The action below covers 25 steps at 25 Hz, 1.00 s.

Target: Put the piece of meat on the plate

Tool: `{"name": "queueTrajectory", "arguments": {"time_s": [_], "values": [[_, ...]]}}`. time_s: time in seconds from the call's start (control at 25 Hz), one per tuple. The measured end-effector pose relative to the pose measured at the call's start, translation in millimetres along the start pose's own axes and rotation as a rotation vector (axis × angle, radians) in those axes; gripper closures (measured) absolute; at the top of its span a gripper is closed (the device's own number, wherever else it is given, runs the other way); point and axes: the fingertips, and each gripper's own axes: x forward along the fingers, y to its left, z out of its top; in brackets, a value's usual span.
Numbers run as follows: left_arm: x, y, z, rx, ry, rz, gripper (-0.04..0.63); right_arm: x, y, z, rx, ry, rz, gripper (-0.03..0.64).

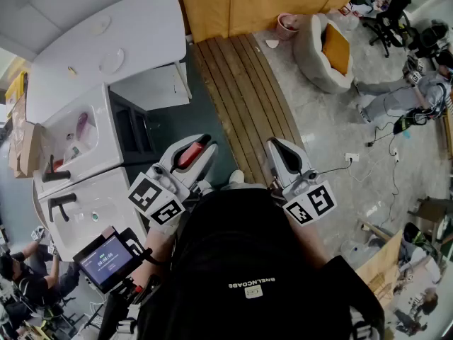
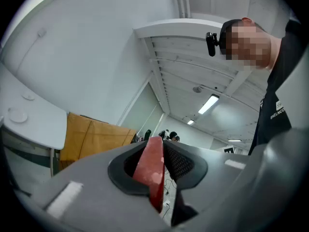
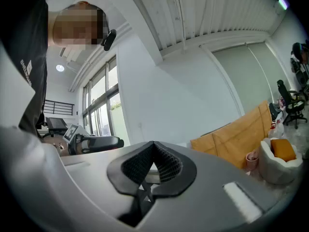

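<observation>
A flat red piece of meat (image 2: 149, 170) stands on edge between the jaws of my left gripper (image 2: 157, 141), which is shut on it. In the head view the left gripper (image 1: 192, 151) is held level in front of the white play kitchen, with the meat (image 1: 188, 154) showing red between its jaws. My right gripper (image 1: 282, 156) is held level beside it over the floor. In the right gripper view its black pads (image 3: 166, 161) meet at the tip of the right gripper (image 3: 153, 145) with nothing between them. Two round white discs (image 1: 112, 61) that may be plates lie on the white counter (image 1: 141, 30).
The white play kitchen has a sink (image 1: 71, 142) with small items and black taps (image 1: 60, 204). Wooden slats (image 1: 241, 83) run along the floor ahead. A round cushion bed (image 1: 327, 48), a pink cup (image 1: 287, 24) and cardboard (image 1: 269, 2) lie beyond. A seated person (image 1: 400, 94) is at the right.
</observation>
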Motion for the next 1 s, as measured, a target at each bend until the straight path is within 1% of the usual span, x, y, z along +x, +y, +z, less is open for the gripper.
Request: {"name": "queueTrajectory", "arguments": {"time_s": [0.44,0.56,0.76,1.0], "values": [[13,4,6,-0.007,0.004,0.037,0.495,7,-14,11,0.011,-0.004,0.017,0.612],[26,-7,-5,0.001,0.011,0.050,0.495,-6,-26,10,0.010,-0.011,0.034,0.612],[48,-33,-29,0.029,0.012,0.092,0.495,-37,-46,8,0.006,-0.033,0.089,0.612],[49,-33,-37,0.029,0.017,0.122,0.495,-44,-52,4,0.020,-0.039,0.095,0.612]]}}
